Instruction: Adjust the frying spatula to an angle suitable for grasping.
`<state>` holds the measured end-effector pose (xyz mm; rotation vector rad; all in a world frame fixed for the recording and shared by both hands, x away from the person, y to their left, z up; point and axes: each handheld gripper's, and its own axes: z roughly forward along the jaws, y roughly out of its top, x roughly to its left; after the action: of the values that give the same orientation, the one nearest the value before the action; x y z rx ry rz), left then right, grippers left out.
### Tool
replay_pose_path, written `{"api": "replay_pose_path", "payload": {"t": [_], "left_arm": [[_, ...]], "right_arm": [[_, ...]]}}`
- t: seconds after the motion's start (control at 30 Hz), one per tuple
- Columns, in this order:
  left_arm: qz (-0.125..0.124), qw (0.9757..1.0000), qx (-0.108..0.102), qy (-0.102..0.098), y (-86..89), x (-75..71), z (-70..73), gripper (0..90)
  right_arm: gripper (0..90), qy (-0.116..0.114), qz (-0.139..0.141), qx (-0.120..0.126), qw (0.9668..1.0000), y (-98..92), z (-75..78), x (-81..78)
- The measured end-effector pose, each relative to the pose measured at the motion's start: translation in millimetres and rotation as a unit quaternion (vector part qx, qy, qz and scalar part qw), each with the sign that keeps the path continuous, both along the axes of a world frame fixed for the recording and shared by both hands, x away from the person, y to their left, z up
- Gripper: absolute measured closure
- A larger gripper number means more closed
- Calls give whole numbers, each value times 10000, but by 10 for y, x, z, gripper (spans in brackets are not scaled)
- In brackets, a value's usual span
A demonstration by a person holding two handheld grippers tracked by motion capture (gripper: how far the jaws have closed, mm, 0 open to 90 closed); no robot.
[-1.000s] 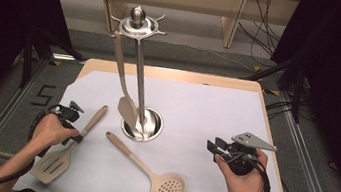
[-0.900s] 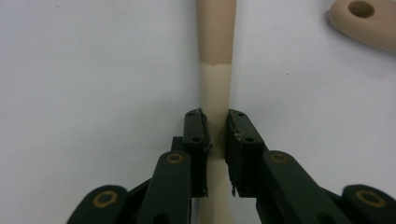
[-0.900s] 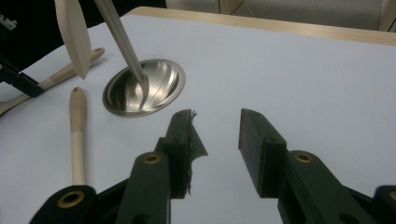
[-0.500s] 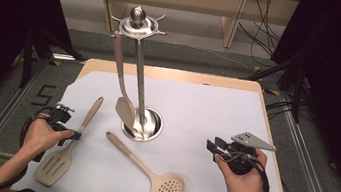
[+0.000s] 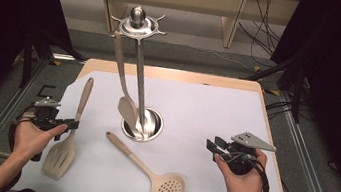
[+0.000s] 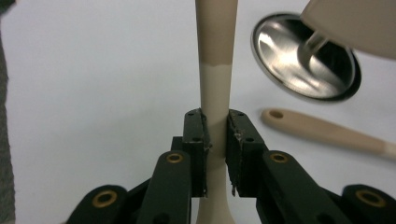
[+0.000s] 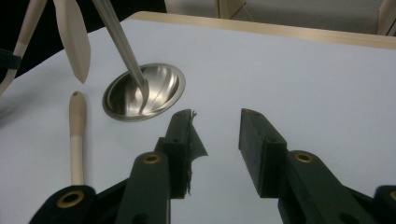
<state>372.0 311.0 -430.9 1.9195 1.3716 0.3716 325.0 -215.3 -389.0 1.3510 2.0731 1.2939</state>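
Left gripper (image 5: pixel 69 124) clamps the slotted spatula (image 5: pixel 62 154) by its neck, handle now swung up toward the stand (image 5: pixel 140 26) — ready for hanging — while right gripper (image 5: pixel 213 148) waits, jaws apart.

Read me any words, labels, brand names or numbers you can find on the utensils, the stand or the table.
None can be read: the slotted turner, skimmer, hanging spatula, stand and table bear no legible print.
A dark mark on the floor left of the table is too blurred to read.
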Motion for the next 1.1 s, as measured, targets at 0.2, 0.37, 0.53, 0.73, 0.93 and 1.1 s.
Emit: {"api": "replay_pose_path", "payload": {"t": [0.2,0.37,0.53,0.73,0.93,1.1], "left_arm": [[182,9979,-340,-512,-31,-62,82,781],[268,9945,-475,-897,-53,-112,142,781],[257,9920,-533,-1112,-68,-162,198,781],[149,9891,-533,-1362,-130,-246,286,781],[28,9850,-631,-1605,-208,-303,383,781],[-29,9830,-685,-1702,-251,-333,442,781]], "right_arm": [[654,-215,75,-107,9997,-10,-6,21],[654,-139,66,-32,9999,9,-3,14],[654,-63,18,-4,10000,33,2,-5],[654,-236,127,-106,9996,37,-16,19],[652,-256,152,-24,9996,51,5,5],[652,-307,131,-124,9994,32,18,-4]]}}
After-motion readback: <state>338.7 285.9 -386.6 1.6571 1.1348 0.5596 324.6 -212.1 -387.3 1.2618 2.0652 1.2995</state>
